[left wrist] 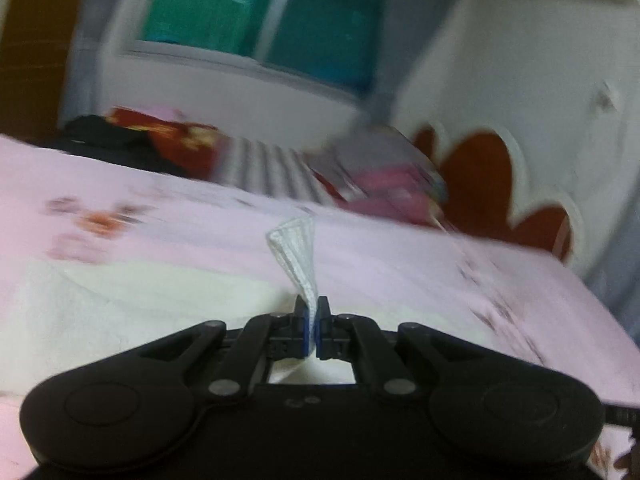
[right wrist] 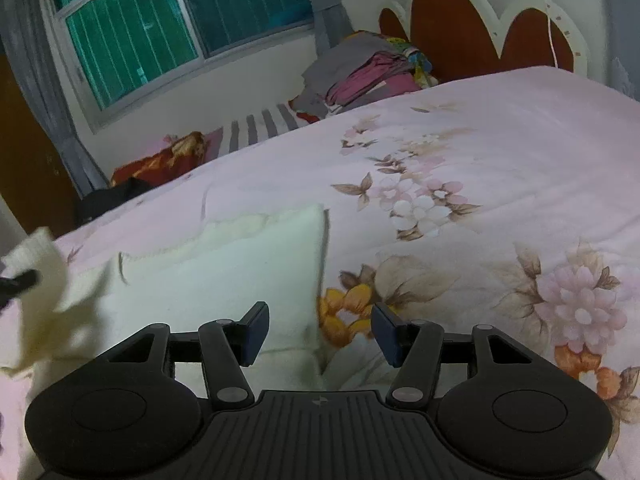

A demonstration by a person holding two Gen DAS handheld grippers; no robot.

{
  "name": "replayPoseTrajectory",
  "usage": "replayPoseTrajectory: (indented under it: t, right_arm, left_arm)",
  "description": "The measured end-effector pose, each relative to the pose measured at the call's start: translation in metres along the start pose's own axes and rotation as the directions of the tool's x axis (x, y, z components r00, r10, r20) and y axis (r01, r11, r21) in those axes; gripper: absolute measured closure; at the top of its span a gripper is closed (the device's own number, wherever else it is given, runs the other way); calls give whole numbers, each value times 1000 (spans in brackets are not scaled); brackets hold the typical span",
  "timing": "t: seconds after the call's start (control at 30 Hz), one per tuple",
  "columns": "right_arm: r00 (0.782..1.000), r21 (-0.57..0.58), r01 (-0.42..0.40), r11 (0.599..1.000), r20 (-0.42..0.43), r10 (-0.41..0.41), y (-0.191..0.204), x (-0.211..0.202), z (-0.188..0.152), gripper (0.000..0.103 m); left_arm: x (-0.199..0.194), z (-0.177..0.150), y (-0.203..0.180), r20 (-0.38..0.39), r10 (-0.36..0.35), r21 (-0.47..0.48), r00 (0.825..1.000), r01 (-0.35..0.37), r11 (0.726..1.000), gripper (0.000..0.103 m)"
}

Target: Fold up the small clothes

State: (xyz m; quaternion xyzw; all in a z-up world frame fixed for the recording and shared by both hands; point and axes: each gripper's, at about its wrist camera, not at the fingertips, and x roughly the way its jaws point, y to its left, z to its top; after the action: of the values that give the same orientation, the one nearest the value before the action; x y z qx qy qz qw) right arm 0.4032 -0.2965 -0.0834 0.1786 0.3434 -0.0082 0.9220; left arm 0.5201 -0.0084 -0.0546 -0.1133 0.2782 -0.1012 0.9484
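A small cream-white knit garment (right wrist: 240,268) lies on the pink floral bedspread (right wrist: 500,152). My left gripper (left wrist: 311,320) is shut on a ribbed edge of the garment (left wrist: 298,252), which stands up between the jaws; the view is blurred. In the right wrist view that lifted part (right wrist: 44,292) hangs at the far left, with the left gripper's tip just showing beside it. My right gripper (right wrist: 320,330) is open and empty, low over the garment's right edge.
A pile of grey, pink and patterned clothes (right wrist: 368,68) sits at the head of the bed by the red and white headboard (right wrist: 472,24). Red and black items (right wrist: 160,164) lie at the far edge under the window (right wrist: 168,12).
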Motion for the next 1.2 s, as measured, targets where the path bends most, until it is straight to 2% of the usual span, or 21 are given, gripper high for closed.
replayPoseTrajectory:
  t: [0.07, 0.2, 0.23, 0.43, 0.5, 0.53, 0.6, 0.63, 0.67, 0.7, 0.77, 0.83, 0.9, 0.97, 1.0, 1.03, 1.1, 1.13, 1.2]
  right_arm:
    - [1000, 14, -7, 1000, 5, 7, -8, -2, 3, 46]
    - [1000, 30, -12, 999, 14, 11, -22, -9, 9, 46]
    - [1000, 35, -11, 999, 17, 10, -26, -10, 10, 46]
    - [1000, 72, 9, 997, 26, -11, -52, -21, 14, 46]
    - [1000, 89, 12, 996, 26, -14, -61, -25, 14, 46]
    - [1000, 98, 12, 995, 24, -14, -64, -27, 14, 46]
    - [1000, 108, 6, 994, 21, -8, -69, -27, 15, 46]
    - [1000, 112, 0, 994, 20, -3, -70, -28, 15, 45]
    - [1000, 116, -5, 993, 18, 3, -70, -27, 15, 45]
    - [1000, 116, -11, 993, 14, 9, -69, -27, 16, 45]
    - [1000, 109, -30, 994, 11, 29, -62, -26, 17, 45]
    - [999, 92, -44, 995, 10, 43, -53, -23, 18, 46]
    - [997, 79, -71, 994, 4, 71, -41, -17, 21, 46]
    - [995, 60, -99, 993, -10, 100, -28, -8, 22, 46]
    - [993, 51, -114, 992, -17, 115, -22, -2, 22, 46]
    - [992, 42, -124, 991, -24, 126, -15, 3, 22, 46]
    - [989, 20, -140, 990, -45, 141, -1, 16, 20, 46]
    - [988, 10, -142, 990, -61, 142, 5, 24, 18, 46]
    - [988, -17, -126, 992, -88, 124, 16, 38, 14, 46]
  left_arm:
    - [3, -20, -27, -48, -31, 36, 998, 33, 999, 101]
    - [32, -34, -72, -114, -79, 109, 990, 91, 990, 101]
    - [29, -39, -86, -127, -83, 124, 988, 99, 987, 101]
    - [39, -63, -128, -200, -110, 185, 974, 148, 972, 101]
    - [45, -69, -133, -246, -127, 188, 961, 176, 966, 98]
    - [48, -72, -135, -281, -139, 185, 949, 196, 963, 94]
    - [49, -79, -137, -314, -155, 186, 937, 221, 957, 63]
    - [45, -81, -139, -308, -185, 192, 933, 252, 949, 52]
    - [41, -82, -139, -303, -204, 194, 931, 270, 943, 31]
    - [34, -82, -139, -286, -200, 205, 937, 264, 943, 29]
    - [13, -79, -131, -224, -189, 244, 956, 243, 939, 34]
    - [-9, -73, -108, -175, -163, 241, 971, 202, 949, 37]
    - [-33, -66, -69, -123, -98, 201, 988, 121, 972, 51]
    - [-55, -64, -26, -84, -2, 165, 996, 16, 986, 61]
    - [-64, -64, -6, -74, 62, 153, 995, -50, 987, 66]
    - [-74, -65, 15, -63, 133, 143, 989, -123, 982, 67]
    - [-88, -67, 53, -67, 239, 111, 969, -230, 967, 67]
    - [-91, -69, 71, -92, 273, 91, 958, -265, 960, 67]
    - [-89, -72, 91, -134, 283, 74, 950, -275, 958, 68]
